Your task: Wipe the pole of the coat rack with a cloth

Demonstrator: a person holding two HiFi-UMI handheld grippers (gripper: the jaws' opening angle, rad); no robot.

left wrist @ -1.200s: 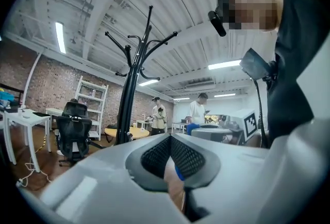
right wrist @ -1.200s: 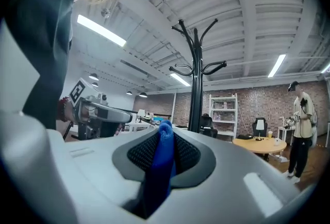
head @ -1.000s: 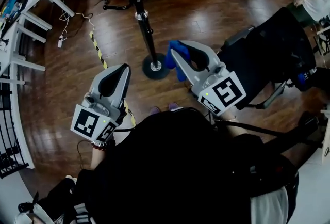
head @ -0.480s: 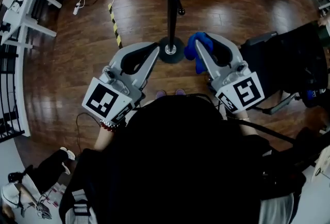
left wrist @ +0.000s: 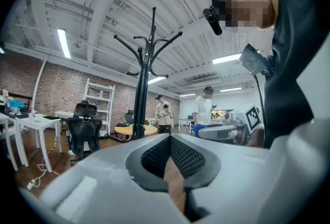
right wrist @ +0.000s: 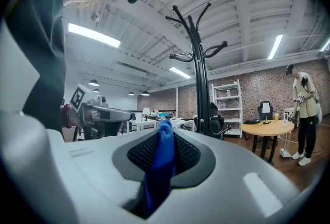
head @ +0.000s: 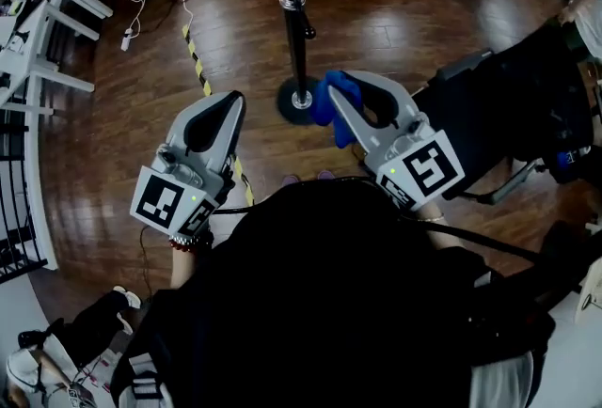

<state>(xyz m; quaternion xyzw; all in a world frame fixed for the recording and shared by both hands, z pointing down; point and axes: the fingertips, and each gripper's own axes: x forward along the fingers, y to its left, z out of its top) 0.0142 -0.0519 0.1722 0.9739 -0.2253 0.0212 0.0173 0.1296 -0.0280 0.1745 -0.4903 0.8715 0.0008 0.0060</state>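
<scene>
Cloth, blue, sits pinched between the closed fingers of the right gripper and bunches out past their tips. Coat rack pole stands upright just ahead of those tips; contact cannot be told. Left gripper has its fingers narrowed, tips together, nothing between them, with the pole ahead of them and apart.

The cloth is bright blue. The coat rack's pole is black. The left gripper and right gripper are pale grey, with black-and-white square markers. The floor is dark brown wood, crossed at upper left by yellow-and-black striped tape.
</scene>
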